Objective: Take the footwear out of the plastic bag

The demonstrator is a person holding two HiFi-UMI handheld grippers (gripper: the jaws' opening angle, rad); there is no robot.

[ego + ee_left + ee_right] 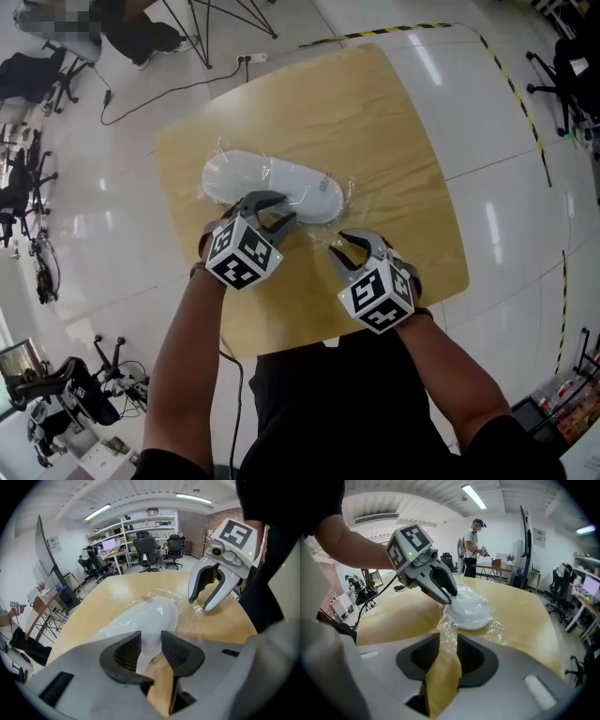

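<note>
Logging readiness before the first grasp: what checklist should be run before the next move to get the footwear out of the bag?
1. Footwear inside plastic bag, lying flat on table: ok.
2. Left gripper open, empty, at the footwear's near edge: ok.
3. Right gripper open, empty, loose film just ahead of it: ok.
4. Bag's opening located: cannot tell.
5. Grippers apart from each other: ok.

Your left gripper (274,210) is covering the near edge of the white slipper (272,178) from above, and the plastic bag (343,195) is blurring whether one or two are lying inside. Your arms (197,347) are hiding the near edge of the table (412,187).
</note>
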